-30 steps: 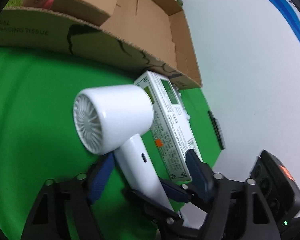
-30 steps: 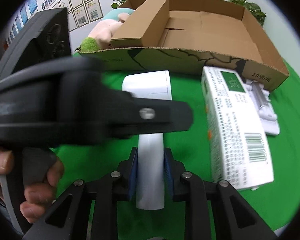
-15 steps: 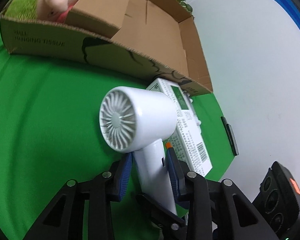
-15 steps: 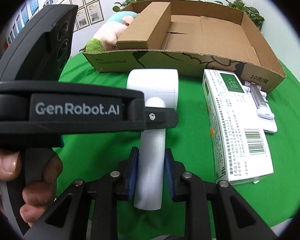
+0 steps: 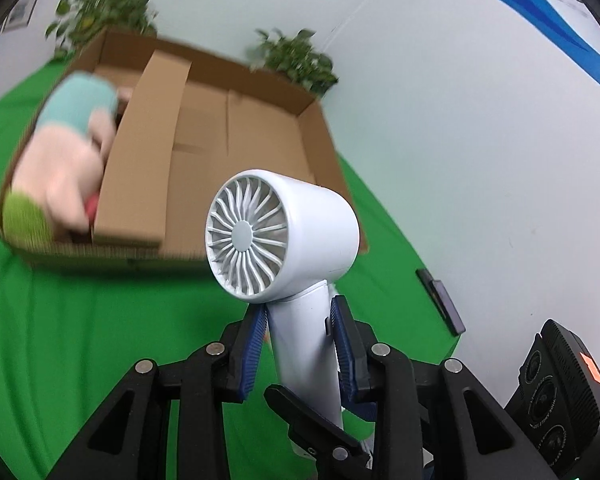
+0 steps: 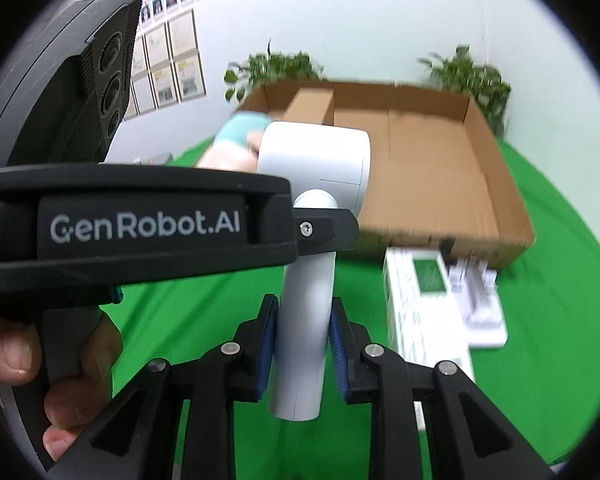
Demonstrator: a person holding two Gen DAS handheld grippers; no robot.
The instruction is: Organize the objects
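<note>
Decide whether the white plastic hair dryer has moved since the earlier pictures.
Yes. The white plastic hair dryer has risen off the green cloth toward the brown cardboard box, overlapping it now.

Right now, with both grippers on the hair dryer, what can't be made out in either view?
- Plush toy in the cardboard box: motion-blurred in the left wrist view; in the right wrist view mostly behind the hair dryer.
- White carton: print blurred in the right wrist view.
- Hair dryer's handle end: hidden by the right gripper in the left wrist view.
- Left gripper: its fingers barely show in the right wrist view.
</note>
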